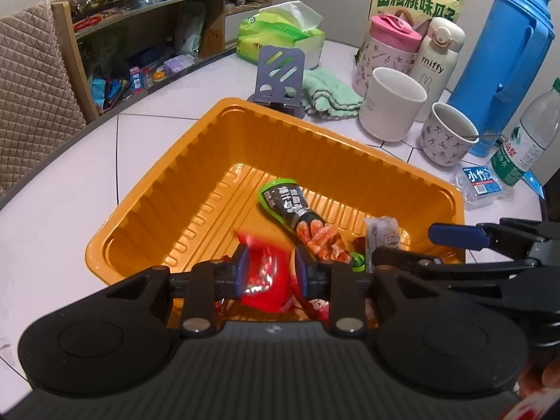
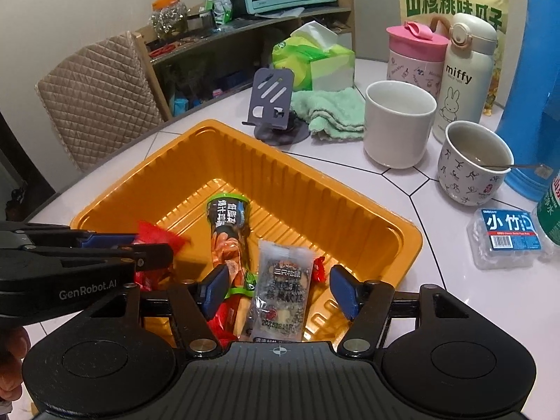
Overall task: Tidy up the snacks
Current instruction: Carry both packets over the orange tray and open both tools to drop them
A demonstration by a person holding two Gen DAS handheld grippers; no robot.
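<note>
Over the orange tray (image 1: 315, 140), the left gripper (image 1: 269, 273) is clenching a red snack packet (image 1: 266, 280). The right gripper (image 2: 280, 288) is hanging with fingers spread, free of the clear snack pouch (image 2: 280, 287) lying between them in the tray, beside a dark cone-shaped packet (image 2: 227, 231).

- Tray (image 1: 266, 133): glossy orange plastic, ribbed walls.
- Red packet (image 1: 266, 276): shiny crinkled foil or film.
- Clear packet (image 2: 280, 290): smooth see-through film.
- Towel (image 2: 332, 112): soft, fluffy green cloth.
- Mug (image 2: 395, 133): smooth matt white, ceramic by its look.
- Jug (image 1: 504, 59): blue plastic with a slight sheen.
- Chair cover (image 2: 98, 94): quilted beige cloth.
- Table (image 1: 59, 217): smooth, glossy white with thin dark lines.
- Shelf (image 1: 147, 24): wood.
</note>
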